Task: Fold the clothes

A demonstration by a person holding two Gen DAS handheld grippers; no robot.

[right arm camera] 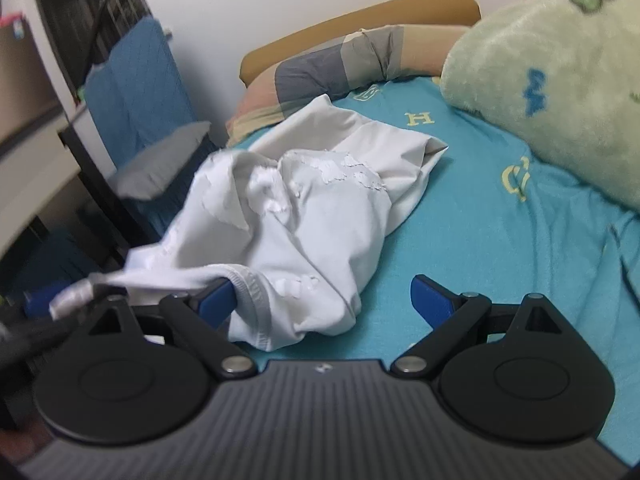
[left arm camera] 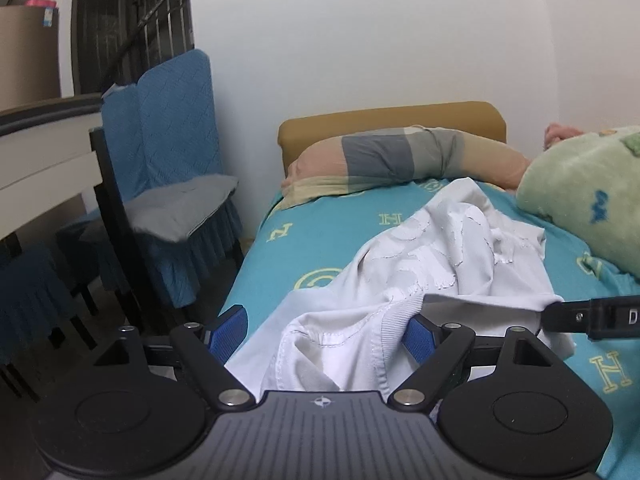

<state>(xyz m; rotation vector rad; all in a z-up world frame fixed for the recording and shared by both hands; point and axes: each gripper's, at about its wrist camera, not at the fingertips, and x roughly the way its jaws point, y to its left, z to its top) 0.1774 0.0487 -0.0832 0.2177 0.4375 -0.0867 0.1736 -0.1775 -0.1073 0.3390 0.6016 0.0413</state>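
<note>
Lying crumpled on the bed (left arm camera: 332,236), the white shirt (left arm camera: 420,264) is not yet folded; the left gripper (left arm camera: 324,330) straddles its collar with jaws apart, and the right gripper (right arm camera: 324,300) likewise gapes over bunched fabric.

Shirt (left arm camera: 420,264) on bed (left arm camera: 320,236) — pillow (left arm camera: 400,156) behind

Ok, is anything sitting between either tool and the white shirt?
Nothing visible does. The white shirt lies crumpled on the teal sheet, its collar already between the open left tool. The right tool is open too, shirt fabric against its left finger.
</note>
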